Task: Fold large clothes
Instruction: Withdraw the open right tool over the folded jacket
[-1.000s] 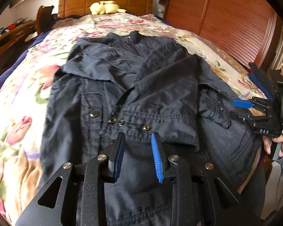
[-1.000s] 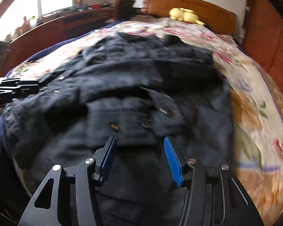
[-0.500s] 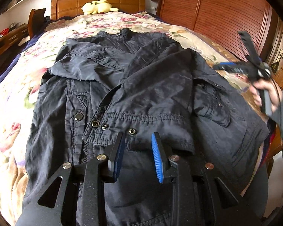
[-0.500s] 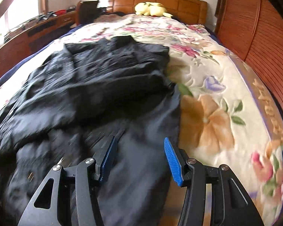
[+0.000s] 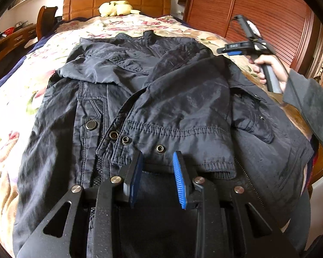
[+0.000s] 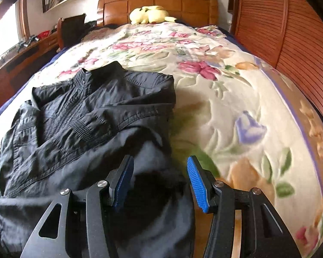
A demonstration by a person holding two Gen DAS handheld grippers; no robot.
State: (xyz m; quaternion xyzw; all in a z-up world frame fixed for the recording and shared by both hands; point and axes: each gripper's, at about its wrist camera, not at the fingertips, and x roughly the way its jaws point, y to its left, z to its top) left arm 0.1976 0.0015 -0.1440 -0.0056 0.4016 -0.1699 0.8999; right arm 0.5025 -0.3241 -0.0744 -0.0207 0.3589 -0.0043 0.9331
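Both sets of jaws stand apart and grip nothing. The left gripper (image 5: pixel 157 172) hangs over the near hem and folded sleeve of the dark jacket (image 5: pixel 161 99), which lies lengthwise on the bed (image 6: pixel 236 99), collar far. The right gripper (image 6: pixel 159 178) sits at the jacket's right edge, nearer that side.
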